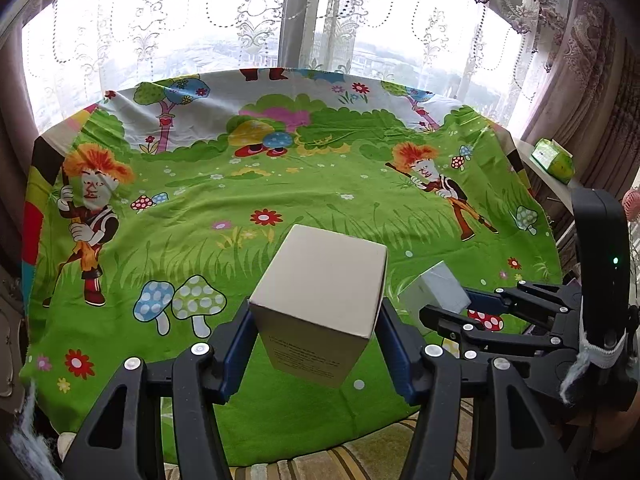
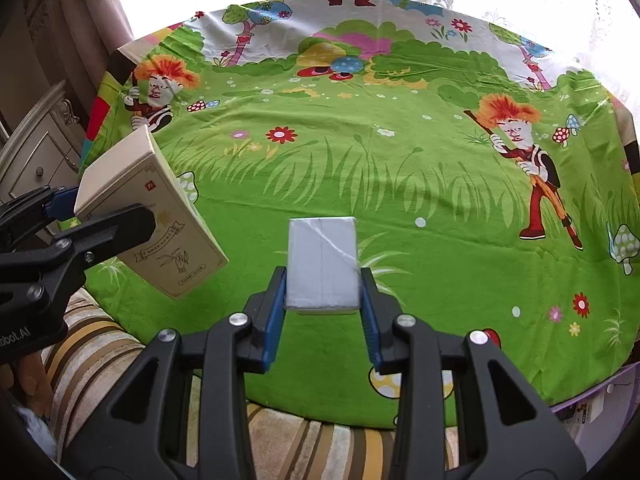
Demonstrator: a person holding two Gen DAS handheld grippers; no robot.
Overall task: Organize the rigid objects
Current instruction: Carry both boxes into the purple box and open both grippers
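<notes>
- Left wrist view: the left gripper [image 1: 316, 320] is clamped on a tall beige box [image 1: 320, 300], held clear above the green cloth [image 1: 280, 200].
- The box's long axis tilts away from the camera, top end forward.
- Right wrist view: the right gripper [image 2: 323, 284] is clamped on a small white box [image 2: 322, 264], long axis pointing forward between the pads.
- The beige box sits left of the white one, apart.
- Judgement: each hand carries its own box; placement on the cloth follows.

Left tongs [image 1: 316, 320] clamped; right tongs [image 2: 323, 292] clamped.
</notes>
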